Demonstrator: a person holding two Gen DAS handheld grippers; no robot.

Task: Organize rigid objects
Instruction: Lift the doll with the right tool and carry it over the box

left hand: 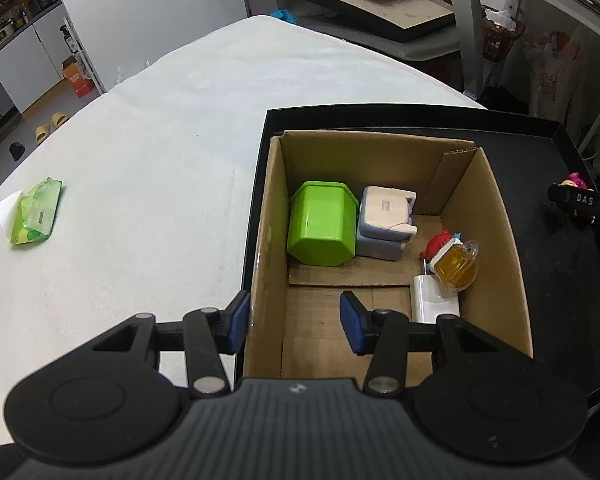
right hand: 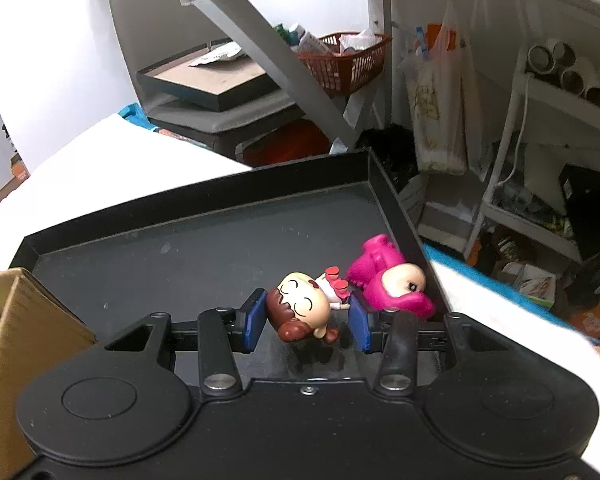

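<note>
Brown-haired figurine (right hand: 305,309) lying between spread right fingers (right hand: 256,320), left fingers (left hand: 236,322) released

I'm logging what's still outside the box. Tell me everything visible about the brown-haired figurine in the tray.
The figurine looks like glossy plastic: big cream head, brown hair, closed eyes, small body with red bits. It lies on its side on the black tray, between the right tongs' open blue pads, not clamped. A pink toy lies right beside it.
</note>
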